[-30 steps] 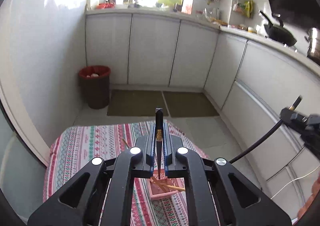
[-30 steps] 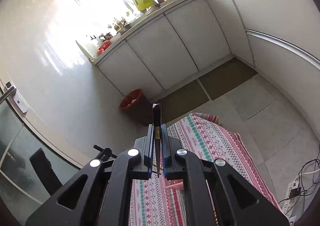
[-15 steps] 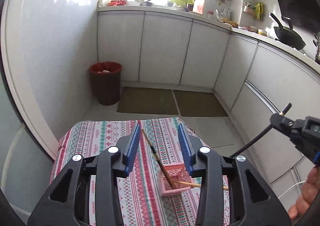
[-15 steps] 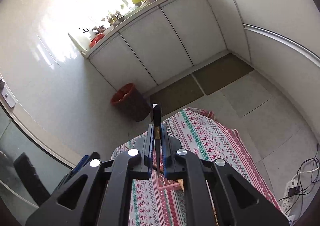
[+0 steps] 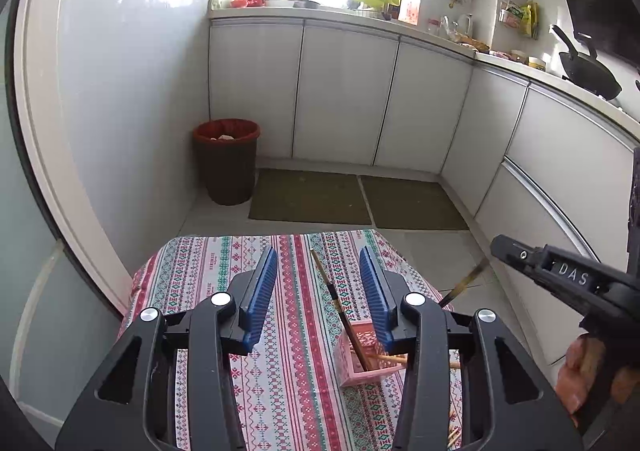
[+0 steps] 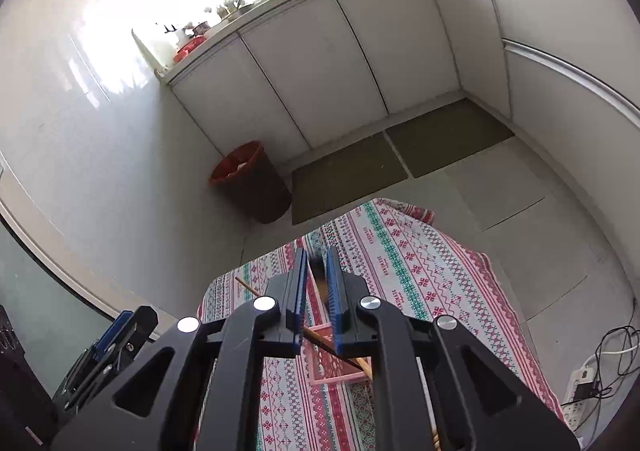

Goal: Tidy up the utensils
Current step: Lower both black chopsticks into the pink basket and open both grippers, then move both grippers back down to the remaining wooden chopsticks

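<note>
Small table draped in a striped, patterned tablecloth, set in a white kitchen. Beyond the table, two dark green floor mats on pale tiles, then a run of white cabinets under a cluttered, sunlit counter. Left of the mats, against the white wall, a dark bin with a red liner. Far right of the table, on the counter, a black wok. Right of the table on the floor, a white power strip with cables.

On the cloth, a pink basket with a dark chopstick leaning out of it toward the cabinets; paler chopsticks lying across its rim.

Left gripper above the table, blue-padded jaws spread wide, holding nothing; leaning chopstick seen between them, untouched.

Right gripper over the basket, jaws narrowly parted, with a dark chopstick in the gap; cannot tell whether gripped or loose.

Readable writing: "DAS" in raised letters on the right gripper's black body, right of the basket in the left wrist view. Small repeated lettering on the cloth, too small to read.
</note>
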Demonstrator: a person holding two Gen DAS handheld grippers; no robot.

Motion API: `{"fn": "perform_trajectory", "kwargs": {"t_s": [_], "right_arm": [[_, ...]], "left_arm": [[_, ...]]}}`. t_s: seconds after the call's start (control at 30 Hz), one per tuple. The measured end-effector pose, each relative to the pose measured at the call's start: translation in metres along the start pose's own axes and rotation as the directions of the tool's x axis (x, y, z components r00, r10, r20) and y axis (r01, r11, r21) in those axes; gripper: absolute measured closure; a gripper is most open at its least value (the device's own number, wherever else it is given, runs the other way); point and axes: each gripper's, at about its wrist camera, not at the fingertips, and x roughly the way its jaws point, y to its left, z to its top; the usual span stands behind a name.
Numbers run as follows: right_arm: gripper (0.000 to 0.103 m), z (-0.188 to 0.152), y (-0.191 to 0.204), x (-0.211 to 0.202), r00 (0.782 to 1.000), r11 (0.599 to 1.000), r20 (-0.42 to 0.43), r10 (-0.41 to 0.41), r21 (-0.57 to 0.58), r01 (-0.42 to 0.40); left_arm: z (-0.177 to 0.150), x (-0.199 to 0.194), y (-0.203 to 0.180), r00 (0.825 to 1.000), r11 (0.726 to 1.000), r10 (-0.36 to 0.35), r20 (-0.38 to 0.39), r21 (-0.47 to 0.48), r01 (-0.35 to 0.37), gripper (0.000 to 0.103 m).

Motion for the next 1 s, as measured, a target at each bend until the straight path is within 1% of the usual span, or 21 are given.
{"fn": "perform_trajectory", "kwargs": {"t_s": [0.1, 0.23, 0.3, 0.37, 0.4, 0.43, 0.47, 0.5, 0.53, 0.57, 0.6, 0.63, 0.67, 0.73, 0.77, 0.8, 0.87, 0.9, 0.93, 1.0], "right_arm": [[0.086, 0.001, 0.004, -0.015, 1.0, 1.0, 0.026, -0.003, -0.022, 0.004], [0.07, 0.001, 0.004, -0.039, 0.998, 0.999, 0.063, -0.008, -0.033, 0.011], [0.067, 0.0, 0.006, -0.053, 0.996, 0.998, 0.085, -0.024, -0.048, 0.028], [0.058, -0.001, 0.007, -0.063, 0.993, 0.997, 0.106, -0.043, -0.061, 0.05], [0.049, -0.003, 0.007, -0.07, 0.991, 0.996, 0.12, -0.059, -0.065, 0.067], [0.041, -0.004, 0.007, -0.074, 0.989, 0.995, 0.13, -0.069, -0.066, 0.078], [0.037, -0.006, 0.006, -0.079, 0.986, 0.993, 0.145, -0.087, -0.067, 0.097], [0.026, -0.01, 0.005, -0.085, 0.98, 0.99, 0.162, -0.114, -0.068, 0.126], [0.017, -0.013, 0.003, -0.088, 0.976, 0.987, 0.173, -0.132, -0.068, 0.145], [0.015, -0.018, -0.001, -0.094, 0.97, 0.983, 0.188, -0.155, -0.065, 0.17], [0.01, -0.021, -0.005, -0.097, 0.966, 0.98, 0.194, -0.172, -0.06, 0.187], [0.007, -0.023, -0.009, -0.099, 0.962, 0.978, 0.195, -0.189, -0.055, 0.203], [0.007, -0.028, -0.017, -0.101, 0.958, 0.972, 0.189, -0.218, -0.05, 0.231], [0.007, -0.033, -0.029, -0.102, 0.954, 0.963, 0.166, -0.251, -0.054, 0.263], [0.007, -0.037, -0.04, -0.103, 0.952, 0.958, 0.146, -0.271, -0.053, 0.281], [0.007, -0.042, -0.052, -0.105, 0.949, 0.954, 0.127, -0.289, -0.042, 0.296], [0.007, -0.054, -0.085, -0.107, 0.947, 0.949, 0.058, -0.316, 0.007, 0.316], [0.007, -0.059, -0.098, -0.107, 0.95, 0.949, 0.017, -0.313, 0.035, 0.312], [0.007, -0.061, -0.11, -0.106, 0.953, 0.951, -0.024, -0.302, 0.064, 0.303], [0.007, -0.067, -0.143, -0.103, 0.961, 0.95, -0.134, -0.241, 0.171, 0.262]], "left_arm": [[0.002, -0.007, -0.002, 1.0, 1.0, -0.001, 0.015, -0.001, 0.001, 0.056], [0.003, -0.018, -0.009, 0.999, 1.0, 0.002, 0.033, 0.019, -0.003, 0.054], [0.003, -0.024, -0.013, 0.999, 0.999, 0.007, 0.044, 0.03, -0.009, 0.049], [0.002, -0.032, -0.016, 0.998, 0.999, 0.019, 0.064, 0.035, -0.021, 0.038], [0.001, -0.037, -0.017, 0.997, 0.999, 0.026, 0.072, 0.039, -0.029, 0.036], [0.0, -0.039, -0.017, 0.997, 0.999, 0.029, 0.074, 0.044, -0.032, 0.032], [-0.001, -0.041, -0.018, 0.997, 0.998, 0.034, 0.073, 0.048, -0.037, 0.026], [-0.003, -0.043, -0.019, 0.997, 0.998, 0.04, 0.071, 0.052, -0.043, 0.023], [-0.007, -0.045, -0.02, 0.996, 0.997, 0.052, 0.067, 0.056, -0.056, 0.017], [-0.009, -0.046, -0.02, 0.996, 0.996, 0.058, 0.065, 0.057, -0.062, 0.013], [-0.013, -0.046, -0.019, 0.996, 0.996, 0.063, 0.059, 0.056, -0.066, 0.011], [-0.018, -0.045, -0.019, 0.997, 0.996, 0.064, 0.042, 0.052, -0.066, 0.007], [-0.023, -0.043, -0.017, 0.998, 0.997, 0.061, 0.017, 0.046, -0.061, 0.007], [-0.037, -0.031, -0.019, 0.996, 0.997, 0.053, -0.07, 0.061, -0.049, 0.007], [-0.044, -0.025, -0.022, 0.992, 0.995, 0.054, -0.113, 0.092, -0.043, 0.007], [-0.054, -0.015, -0.028, 0.983, 0.988, 0.062, -0.175, 0.152, -0.036, 0.007], [-0.071, -0.001, -0.036, 0.963, 0.974, 0.07, -0.259, 0.224, -0.01, 0.007], [-0.083, 0.009, -0.041, 0.945, 0.967, 0.063, -0.321, 0.255, 0.022, 0.007], [-0.092, 0.015, -0.043, 0.931, 0.963, 0.054, -0.36, 0.264, 0.047, 0.007], [-0.112, 0.031, -0.05, 0.89, 0.953, 0.042, -0.454, 0.285, 0.101, 0.007]]}}
